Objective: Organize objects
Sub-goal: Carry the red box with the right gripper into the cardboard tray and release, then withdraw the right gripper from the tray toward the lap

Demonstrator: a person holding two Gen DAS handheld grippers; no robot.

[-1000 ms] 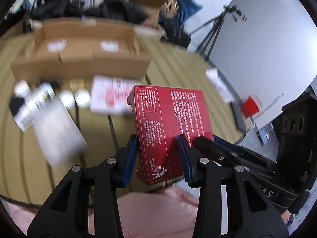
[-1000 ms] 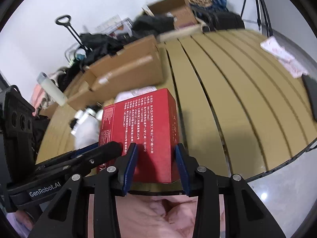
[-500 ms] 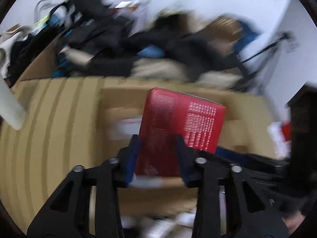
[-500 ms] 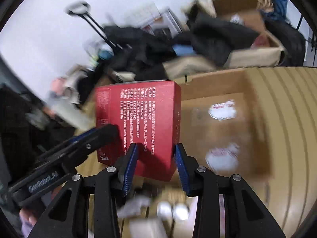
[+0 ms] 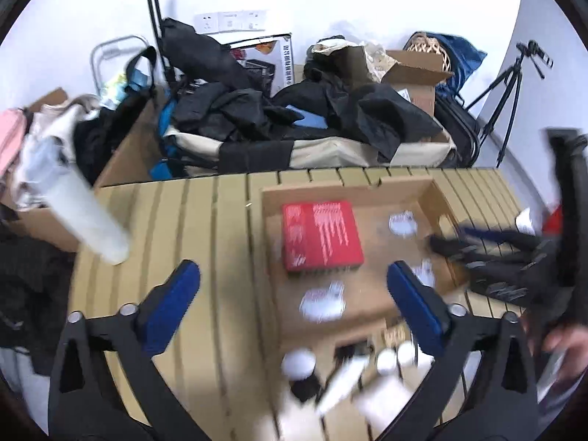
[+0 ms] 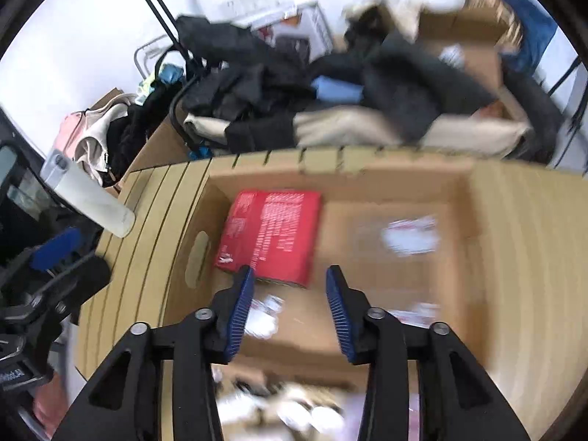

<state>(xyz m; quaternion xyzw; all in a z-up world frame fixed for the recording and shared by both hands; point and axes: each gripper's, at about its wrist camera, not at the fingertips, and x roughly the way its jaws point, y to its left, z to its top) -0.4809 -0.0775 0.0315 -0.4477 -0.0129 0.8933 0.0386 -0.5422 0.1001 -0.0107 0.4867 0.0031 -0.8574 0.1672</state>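
A red box (image 5: pixel 320 235) with white print lies flat inside an open cardboard box (image 5: pixel 430 193) on the slatted table; it also shows in the right wrist view (image 6: pixel 270 235), at the left end of the cardboard box (image 6: pixel 474 198). My left gripper (image 5: pixel 294 296) is wide open and empty above the box's near side. My right gripper (image 6: pixel 290 296) is open and empty just above the red box's near edge; it shows at the right of the left wrist view (image 5: pixel 488 253).
Small white bottles and jars (image 5: pixel 352 364) lie on the slatted table (image 5: pixel 165 220) in front of the cardboard box. A white cylinder (image 5: pixel 86 213) hangs over the table's left. Dark clothes, bags and cartons (image 5: pixel 294 110) are piled behind. A tripod (image 5: pixel 511 73) stands at right.
Both grippers carried the red box over the cardboard box, let go of it and opened. The red box now lies inside the cardboard box.
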